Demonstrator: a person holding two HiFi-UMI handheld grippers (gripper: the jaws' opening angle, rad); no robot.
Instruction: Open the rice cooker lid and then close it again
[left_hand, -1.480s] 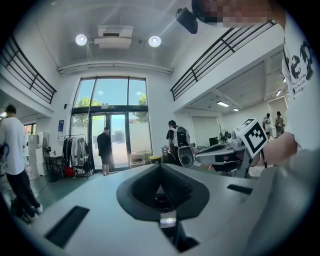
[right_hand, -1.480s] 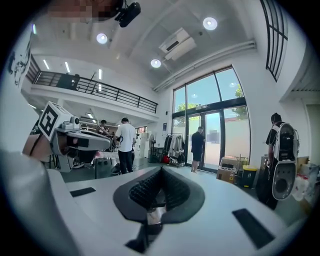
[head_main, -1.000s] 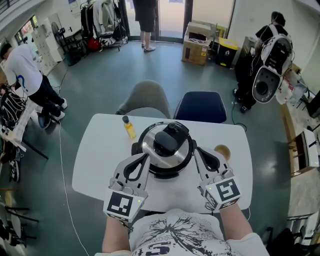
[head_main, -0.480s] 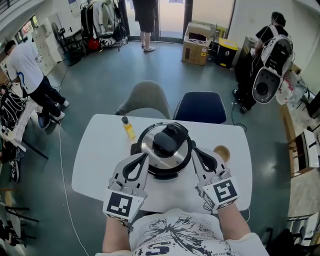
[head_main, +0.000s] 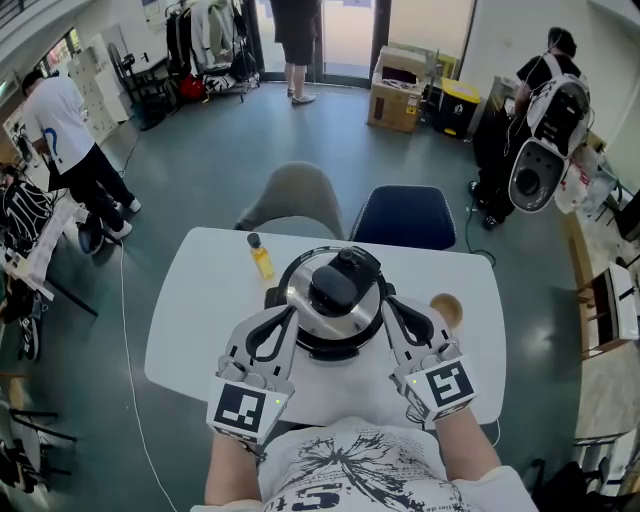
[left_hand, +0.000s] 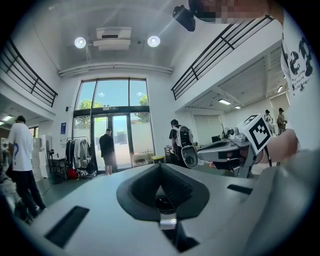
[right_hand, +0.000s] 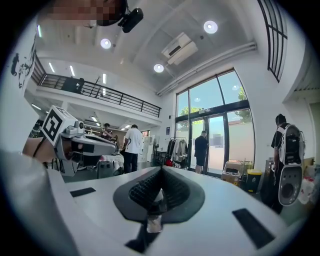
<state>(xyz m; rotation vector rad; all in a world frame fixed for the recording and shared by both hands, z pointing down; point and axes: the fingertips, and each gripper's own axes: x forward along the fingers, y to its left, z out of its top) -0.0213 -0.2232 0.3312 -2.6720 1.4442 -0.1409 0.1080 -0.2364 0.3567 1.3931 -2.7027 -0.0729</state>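
Note:
The rice cooker stands in the middle of the white table, its silver lid down and a black handle on top. My left gripper rests at the cooker's left side, jaws together with nothing between them. On the right side my right gripper is likewise shut and empty. In the left gripper view the left gripper points level across the room, its pads meeting. The right gripper view shows the right gripper with its pads pressed together too. The cooker is out of sight in both gripper views.
A small yellow bottle stands on the table behind the cooker to the left. A round wooden piece lies right of it. A grey chair and a blue chair sit at the far edge. People stand farther off.
Both grippers and the cooker keep their places. A person at the far left of the room has stepped a little to the right.

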